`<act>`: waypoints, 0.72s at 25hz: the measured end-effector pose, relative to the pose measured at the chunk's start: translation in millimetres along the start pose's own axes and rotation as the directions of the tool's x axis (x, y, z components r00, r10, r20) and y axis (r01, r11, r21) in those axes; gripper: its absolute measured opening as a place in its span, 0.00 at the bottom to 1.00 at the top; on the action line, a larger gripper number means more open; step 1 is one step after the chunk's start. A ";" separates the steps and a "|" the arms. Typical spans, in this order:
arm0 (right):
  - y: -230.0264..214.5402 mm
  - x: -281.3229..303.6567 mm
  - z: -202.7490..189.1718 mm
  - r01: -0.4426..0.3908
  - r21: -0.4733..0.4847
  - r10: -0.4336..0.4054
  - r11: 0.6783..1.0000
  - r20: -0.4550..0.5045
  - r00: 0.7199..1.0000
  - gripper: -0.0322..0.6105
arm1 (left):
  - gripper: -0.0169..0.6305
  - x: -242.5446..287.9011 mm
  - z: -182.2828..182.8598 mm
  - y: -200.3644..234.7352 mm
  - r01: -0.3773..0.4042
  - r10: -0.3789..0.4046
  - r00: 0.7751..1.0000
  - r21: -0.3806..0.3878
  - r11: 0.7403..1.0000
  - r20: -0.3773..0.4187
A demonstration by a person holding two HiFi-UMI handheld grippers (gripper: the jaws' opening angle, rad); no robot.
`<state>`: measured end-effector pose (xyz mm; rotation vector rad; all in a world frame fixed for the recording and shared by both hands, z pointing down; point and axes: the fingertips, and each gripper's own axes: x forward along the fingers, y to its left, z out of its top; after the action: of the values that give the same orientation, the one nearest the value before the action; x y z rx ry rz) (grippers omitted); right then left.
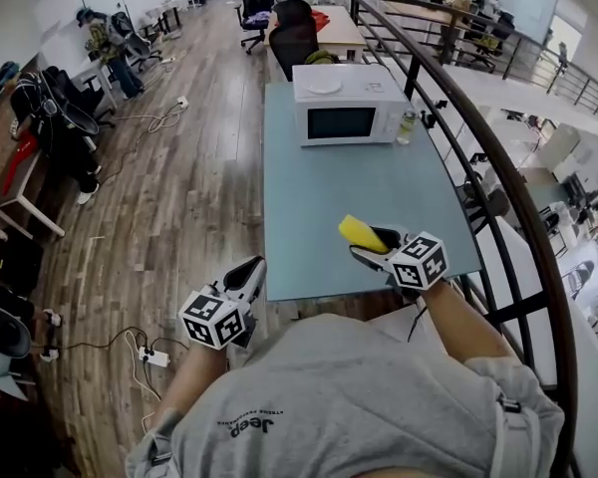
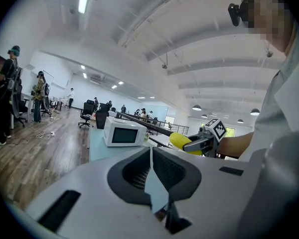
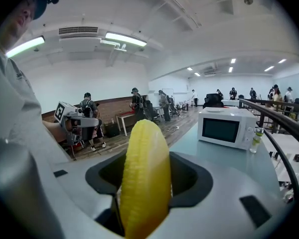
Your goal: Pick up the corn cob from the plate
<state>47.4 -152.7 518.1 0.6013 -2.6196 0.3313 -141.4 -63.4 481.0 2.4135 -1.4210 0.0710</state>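
One corn cob [image 3: 142, 178] sits clamped in the right gripper [image 1: 367, 253], long axis along the jaws; left gripper [image 1: 249, 275] pressed together, empty.

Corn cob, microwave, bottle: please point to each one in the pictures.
corn cob [image 3: 143, 178]: right gripper view, middle of its yellow body.
microwave [image 1: 341, 122]: head view, its dark door window.
bottle [image 1: 407, 127]: head view, middle of its body.

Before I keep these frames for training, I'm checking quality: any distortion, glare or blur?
Head view: fisheye bows the railing, light even. Left gripper view: dark round corners, sharp microwave. Right gripper view: ceiling lights bloom, corn cob in focus.
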 end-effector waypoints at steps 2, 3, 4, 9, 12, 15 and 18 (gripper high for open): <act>-3.3 -4.0 -8.8 -0.008 0.009 0.008 1.000 -0.010 1.000 0.45 | 0.08 4.2 -4.0 -5.4 -0.003 0.003 1.000 -0.007 1.000 -0.005; -5.0 -6.1 -12.6 -0.011 0.012 0.011 1.000 -0.014 1.000 0.45 | 0.08 6.2 -5.6 -8.1 -0.005 0.005 1.000 -0.010 1.000 -0.007; -7.1 -8.2 -15.9 -0.013 0.015 0.013 1.000 -0.019 1.000 0.45 | 0.08 8.4 -7.0 -10.7 -0.007 0.007 1.000 -0.013 1.000 -0.009; -19.5 -19.7 -27.4 -0.022 0.023 0.023 0.999 -0.027 0.999 0.45 | 0.08 20.2 -14.1 -25.9 -0.013 0.012 1.000 -0.016 1.000 -0.019; -24.2 -23.1 -31.1 -0.029 0.029 0.030 0.999 -0.028 0.999 0.45 | 0.08 25.8 -16.4 -32.7 -0.013 0.012 1.000 -0.016 1.000 -0.024; -27.9 -24.7 -33.2 -0.036 0.028 0.036 0.999 -0.029 0.999 0.45 | 0.08 30.1 -16.4 -36.8 -0.014 0.013 1.000 -0.012 1.000 -0.025; -31.5 -24.2 -32.2 -0.041 0.023 0.042 0.999 -0.028 0.999 0.45 | 0.08 31.8 -15.3 -36.4 -0.021 0.021 1.000 -0.013 1.000 -0.020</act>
<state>93.0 -161.4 539.5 0.5466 -2.6070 0.3796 -92.4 -69.2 492.6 2.3803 -1.4336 0.0902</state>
